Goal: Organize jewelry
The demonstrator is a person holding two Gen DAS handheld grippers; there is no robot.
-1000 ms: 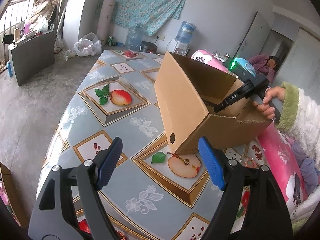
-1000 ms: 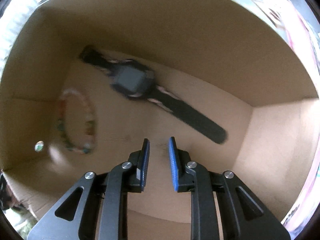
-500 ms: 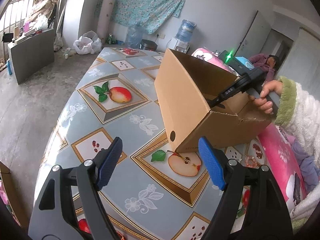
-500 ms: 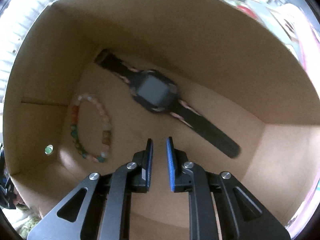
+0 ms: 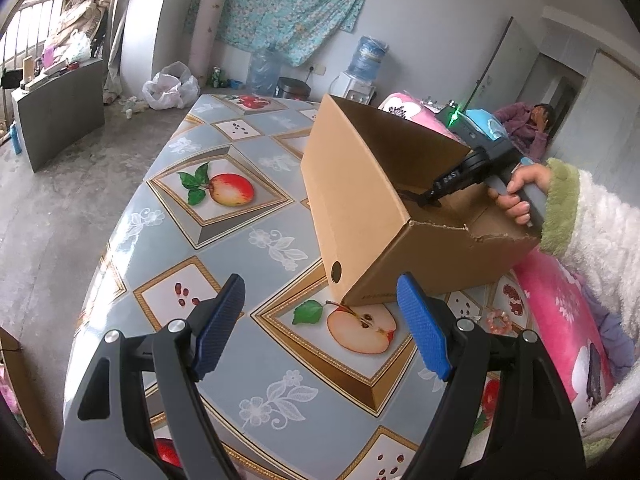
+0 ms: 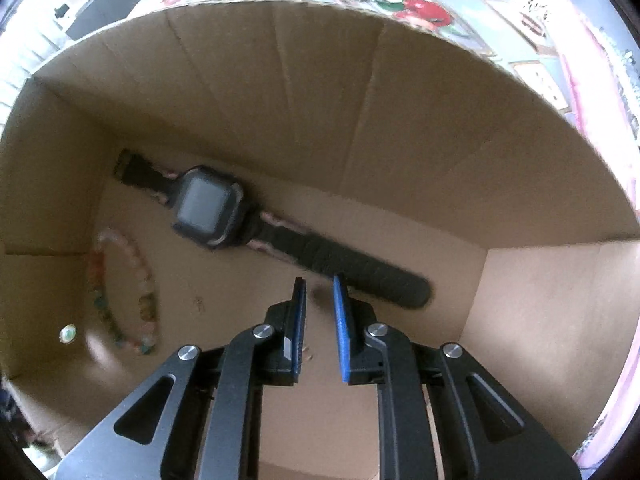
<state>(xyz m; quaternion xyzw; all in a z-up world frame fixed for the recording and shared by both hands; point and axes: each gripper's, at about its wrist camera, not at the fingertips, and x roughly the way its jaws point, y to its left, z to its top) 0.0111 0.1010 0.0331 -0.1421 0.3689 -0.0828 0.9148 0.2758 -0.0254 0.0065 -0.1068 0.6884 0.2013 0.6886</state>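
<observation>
Inside the cardboard box (image 6: 400, 128), the right gripper (image 6: 319, 292) points down with its blue pads only a narrow gap apart and nothing between them. Just beyond its tips lies the black watch (image 6: 224, 216), flat on the box floor, its strap running diagonally along the far wall. A beaded bracelet (image 6: 120, 292) lies near the left wall, apart from the watch. Outside, the left gripper (image 5: 320, 320) hangs wide open and empty above the fruit-patterned tablecloth (image 5: 240, 240), the box's near corner standing between its pads in view. Another pink bracelet (image 5: 498, 322) rests on the table beside the box.
</observation>
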